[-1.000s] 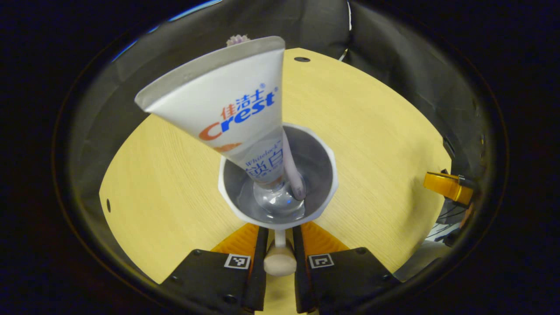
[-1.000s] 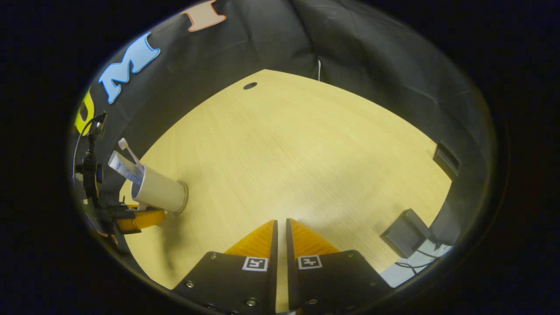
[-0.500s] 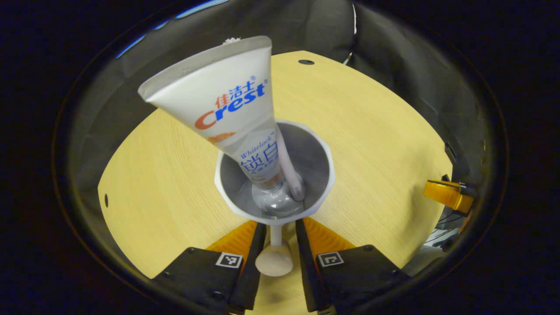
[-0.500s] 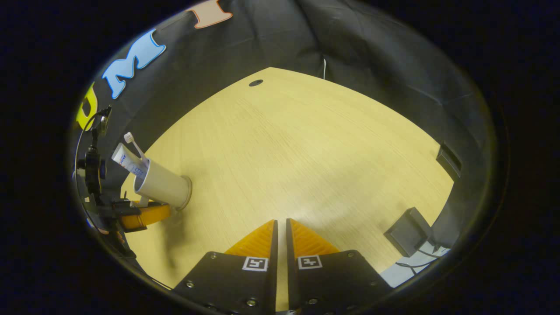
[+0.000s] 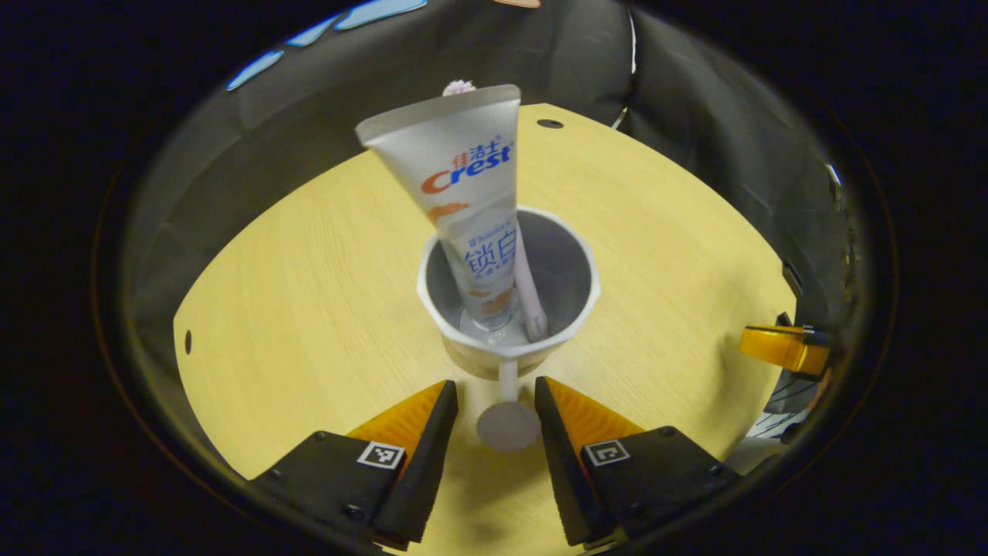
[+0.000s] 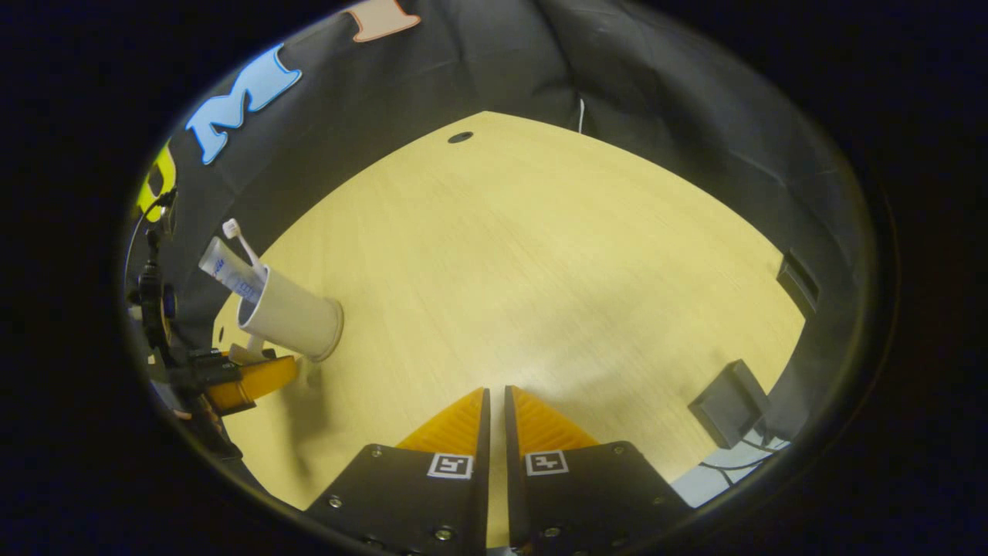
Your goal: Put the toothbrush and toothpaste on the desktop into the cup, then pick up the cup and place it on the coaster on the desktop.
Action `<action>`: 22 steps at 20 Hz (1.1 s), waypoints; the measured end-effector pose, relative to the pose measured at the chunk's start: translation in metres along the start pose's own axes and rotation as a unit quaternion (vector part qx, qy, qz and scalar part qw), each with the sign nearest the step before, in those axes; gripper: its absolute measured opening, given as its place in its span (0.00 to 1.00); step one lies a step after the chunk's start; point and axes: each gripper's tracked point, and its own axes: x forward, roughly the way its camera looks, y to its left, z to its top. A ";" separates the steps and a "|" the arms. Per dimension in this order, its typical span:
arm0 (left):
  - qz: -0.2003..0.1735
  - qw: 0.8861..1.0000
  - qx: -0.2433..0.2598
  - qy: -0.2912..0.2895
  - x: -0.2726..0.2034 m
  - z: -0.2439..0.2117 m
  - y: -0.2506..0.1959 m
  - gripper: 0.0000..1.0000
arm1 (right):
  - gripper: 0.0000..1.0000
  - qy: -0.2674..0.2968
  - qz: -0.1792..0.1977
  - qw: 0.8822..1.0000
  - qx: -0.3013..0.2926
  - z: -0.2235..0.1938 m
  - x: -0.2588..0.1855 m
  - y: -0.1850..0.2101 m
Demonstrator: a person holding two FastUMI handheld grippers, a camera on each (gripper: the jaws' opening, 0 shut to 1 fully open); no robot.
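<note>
A white cup [image 5: 509, 289] stands upright on a round cork coaster [image 5: 472, 364] on the wooden desktop [image 5: 309, 309]. Inside it lean a white toothpaste tube [image 5: 467, 185] and a pink toothbrush [image 5: 529, 297]. My left gripper [image 5: 494, 386] is open, and the cup's handle [image 5: 507, 423] lies between its spread fingers without touching them. In the right gripper view the cup [image 6: 292, 318] sits far left with the toothbrush [image 6: 239, 239] sticking out and the left gripper [image 6: 248, 378] beside it. My right gripper [image 6: 495, 394] is shut on nothing above bare desktop.
A black box [image 6: 729, 401] sits at the desktop's right edge in the right gripper view. A cable hole [image 5: 549, 123] marks the far side. The right gripper [image 5: 783, 347] shows at the right edge of the left gripper view. Black cloth walls surround the desk.
My left gripper has opened off the cup's handle and drawn back a little. The cup now rests on the coaster. The right gripper has barely moved.
</note>
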 end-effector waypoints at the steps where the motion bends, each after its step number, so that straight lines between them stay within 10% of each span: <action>1: 0.001 1.000 -0.005 -0.001 -0.005 -0.005 0.003 0.70 | 0.10 0.001 0.003 1.000 -0.005 -0.001 0.001 0.004; 22: 0.092 0.979 -0.163 -0.081 -0.122 -0.108 0.103 0.76 | 0.10 0.013 0.094 0.986 -0.138 -0.019 0.006 0.168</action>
